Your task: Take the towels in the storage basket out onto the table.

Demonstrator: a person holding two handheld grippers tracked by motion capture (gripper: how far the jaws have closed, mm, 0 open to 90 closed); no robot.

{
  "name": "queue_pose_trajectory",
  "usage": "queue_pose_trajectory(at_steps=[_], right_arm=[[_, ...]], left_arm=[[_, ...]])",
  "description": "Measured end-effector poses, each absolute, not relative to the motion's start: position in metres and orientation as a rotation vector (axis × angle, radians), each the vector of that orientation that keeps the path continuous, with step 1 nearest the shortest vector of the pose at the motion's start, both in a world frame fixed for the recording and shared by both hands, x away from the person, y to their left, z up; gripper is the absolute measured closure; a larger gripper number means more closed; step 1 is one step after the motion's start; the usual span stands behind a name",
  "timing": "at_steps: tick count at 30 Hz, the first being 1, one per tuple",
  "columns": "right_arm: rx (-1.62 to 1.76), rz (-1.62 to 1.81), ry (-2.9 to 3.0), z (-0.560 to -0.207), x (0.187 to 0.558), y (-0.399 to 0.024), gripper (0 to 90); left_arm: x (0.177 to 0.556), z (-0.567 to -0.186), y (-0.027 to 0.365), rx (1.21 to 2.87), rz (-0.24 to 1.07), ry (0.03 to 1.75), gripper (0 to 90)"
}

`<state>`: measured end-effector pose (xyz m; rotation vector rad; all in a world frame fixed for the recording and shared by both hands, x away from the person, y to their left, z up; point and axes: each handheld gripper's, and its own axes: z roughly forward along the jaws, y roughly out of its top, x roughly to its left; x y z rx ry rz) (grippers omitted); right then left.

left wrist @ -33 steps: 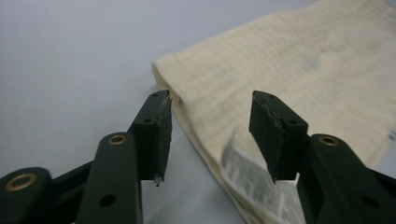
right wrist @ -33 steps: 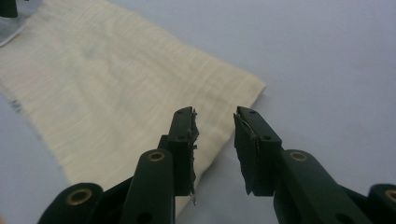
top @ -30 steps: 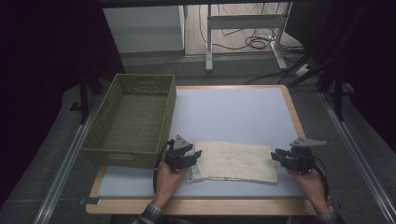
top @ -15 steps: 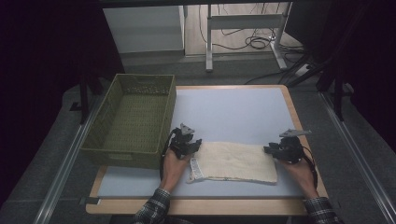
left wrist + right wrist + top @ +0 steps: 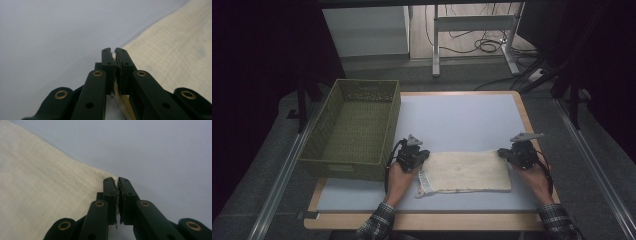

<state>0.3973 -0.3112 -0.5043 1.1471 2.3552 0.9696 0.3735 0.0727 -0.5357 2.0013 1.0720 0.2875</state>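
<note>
Now the left tool (image 5: 422, 156) and right tool (image 5: 503, 154) have just clamped the cloth's (image 5: 467, 171) far corners beside the basket (image 5: 357, 125), lift pending.

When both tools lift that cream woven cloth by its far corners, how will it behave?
The cream woven cloth will probably sag between the left tool and the right tool, since it lies limp and flat. It looks thin, so likely light. Its coarse weave, pinched between shut jaws, should resist slipping.

A cream woven cloth (image 5: 467, 171) lies flat and folded between the left gripper (image 5: 421, 156) and the right gripper (image 5: 503, 154), each pinching a far corner, a small tag at its near left corner.
</note>
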Motion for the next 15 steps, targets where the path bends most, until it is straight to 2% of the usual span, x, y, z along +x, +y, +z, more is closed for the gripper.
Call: queue_pose_trajectory(at_steps=[6,12,14,15], right_arm=[[1.177,0.936,2.314,-0.501,0.422,-0.317,84.8],[1.199,0.927,2.316,-0.501,0.440,-0.319,83.6],[1.200,0.946,2.314,-0.501,0.439,-0.318,81.9],[1.198,0.951,2.310,-0.501,0.437,-0.319,79.1]], left_arm=[[0.369,-0.527,0.064,1.981,0.272,1.017,86.1],[0.377,-0.529,0.058,2.039,0.337,1.020,85.5],[0.380,-0.533,0.059,2.041,0.324,1.027,81.3],[0.380,-0.533,0.059,2.040,0.318,1.027,75.5]])
